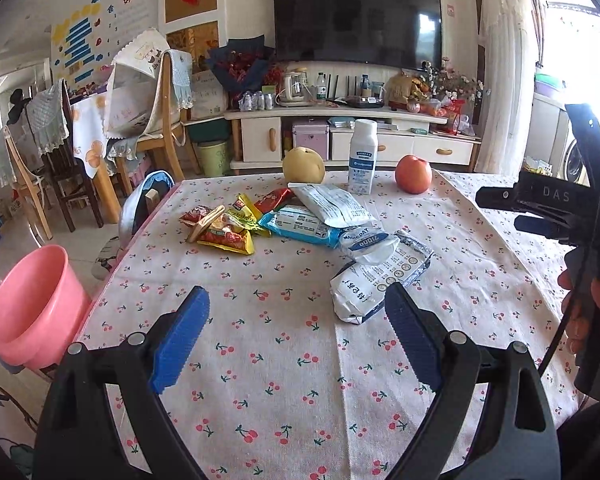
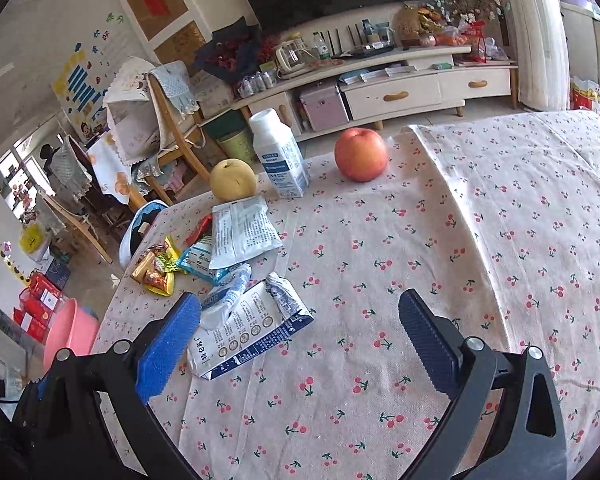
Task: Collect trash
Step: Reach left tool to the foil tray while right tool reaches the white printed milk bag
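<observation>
Several empty snack wrappers lie in a heap on the cherry-print tablecloth (image 1: 284, 360): a white and blue bag (image 1: 376, 284) nearest me, a blue wrapper (image 1: 300, 226), a white pouch (image 1: 332, 204) and yellow-red wrappers (image 1: 228, 230). A pink bin (image 1: 36, 304) stands on the floor left of the table. My left gripper (image 1: 296, 324) is open and empty, hovering short of the white bag. My right gripper (image 2: 300, 332) is open and empty; its left finger is beside the same white bag (image 2: 248, 328). The heap (image 2: 204, 256) and bin (image 2: 66, 336) show in the right wrist view.
A yellow pear (image 1: 303, 165), a white milk carton (image 1: 363, 156) and a red apple (image 1: 413, 174) stand at the table's far edge. The right gripper's body (image 1: 560, 208) shows at the right. Chairs (image 1: 156, 120) and a TV cabinet (image 1: 352, 136) lie beyond.
</observation>
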`<state>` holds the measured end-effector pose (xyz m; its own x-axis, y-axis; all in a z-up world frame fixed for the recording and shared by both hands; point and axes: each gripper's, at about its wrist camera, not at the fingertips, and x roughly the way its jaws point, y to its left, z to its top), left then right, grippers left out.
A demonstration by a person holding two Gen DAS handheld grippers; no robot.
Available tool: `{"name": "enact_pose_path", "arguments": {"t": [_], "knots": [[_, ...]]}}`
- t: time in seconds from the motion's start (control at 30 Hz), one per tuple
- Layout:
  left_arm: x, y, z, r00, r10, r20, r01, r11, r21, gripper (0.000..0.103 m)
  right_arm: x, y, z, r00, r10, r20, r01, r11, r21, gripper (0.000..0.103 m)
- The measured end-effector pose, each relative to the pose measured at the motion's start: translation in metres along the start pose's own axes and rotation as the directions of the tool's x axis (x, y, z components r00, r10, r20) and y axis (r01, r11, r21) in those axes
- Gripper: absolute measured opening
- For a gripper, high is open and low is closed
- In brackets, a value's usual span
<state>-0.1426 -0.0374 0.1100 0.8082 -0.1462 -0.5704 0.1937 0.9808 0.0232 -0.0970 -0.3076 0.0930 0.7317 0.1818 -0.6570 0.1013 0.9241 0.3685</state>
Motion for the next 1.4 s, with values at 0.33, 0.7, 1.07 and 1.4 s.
{"name": "enact_pose_path", "arguments": {"t": [0.33,0.7,1.07,1.4], "knots": [[0.033,0.038,0.024,0.997,-0.061,-0.043,0.055,0.991,-0.126,0.09,0.024,-0.005,-0.001,0.995,0.033,-0.098,-0.031,0.999,0.016,0.098],[0.147,0.103,0.043,0.983,-0.052,-0.178,-0.003,0.956,-0.293,0.09,0.044,0.015,-0.003,0.982,0.09,-0.167,-0.097,0.995,-0.031,0.098],[0.226,0.157,0.085,0.984,-0.017,-0.179,-0.07,0.881,-0.468,0.088,0.059,0.031,0.0,0.981,0.077,-0.181,-0.101,0.987,-0.124,0.098],[0.283,0.158,0.089,0.95,-0.013,-0.313,-0.13,0.893,-0.431,0.054,0.071,0.032,0.0,0.98,0.037,-0.196,-0.069,0.985,-0.156,0.098]]}}
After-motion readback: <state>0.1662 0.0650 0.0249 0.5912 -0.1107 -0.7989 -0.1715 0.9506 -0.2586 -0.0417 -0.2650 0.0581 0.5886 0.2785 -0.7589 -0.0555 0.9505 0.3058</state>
